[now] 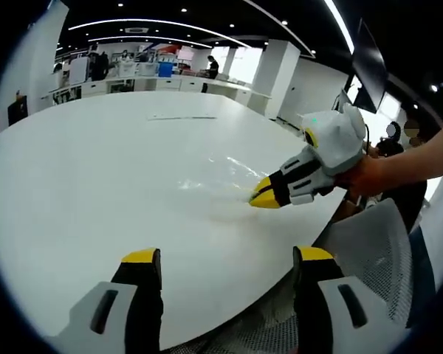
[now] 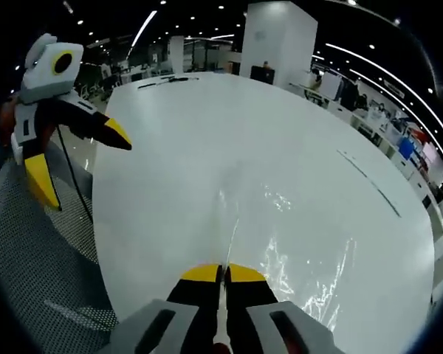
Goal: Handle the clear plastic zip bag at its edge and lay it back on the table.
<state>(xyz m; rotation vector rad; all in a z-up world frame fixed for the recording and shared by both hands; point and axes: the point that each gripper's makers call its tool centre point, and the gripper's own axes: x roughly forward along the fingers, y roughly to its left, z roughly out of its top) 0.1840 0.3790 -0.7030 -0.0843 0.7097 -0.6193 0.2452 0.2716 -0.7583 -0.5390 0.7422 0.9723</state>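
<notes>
Two grippers: we see right gripper (image 2: 223,274) jaws pinched on clear zip bag (image 2: 280,236) edge, bag lying flat on white table (image 2: 177,147); left gripper (image 1: 225,258) jaws spread wide, empty, above table's near edge.

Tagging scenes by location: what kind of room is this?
Likely an open-plan office: a big white table holding the clear zip bag, a mesh chair beside it, rows of desks behind, and strip ceiling lights.
</notes>
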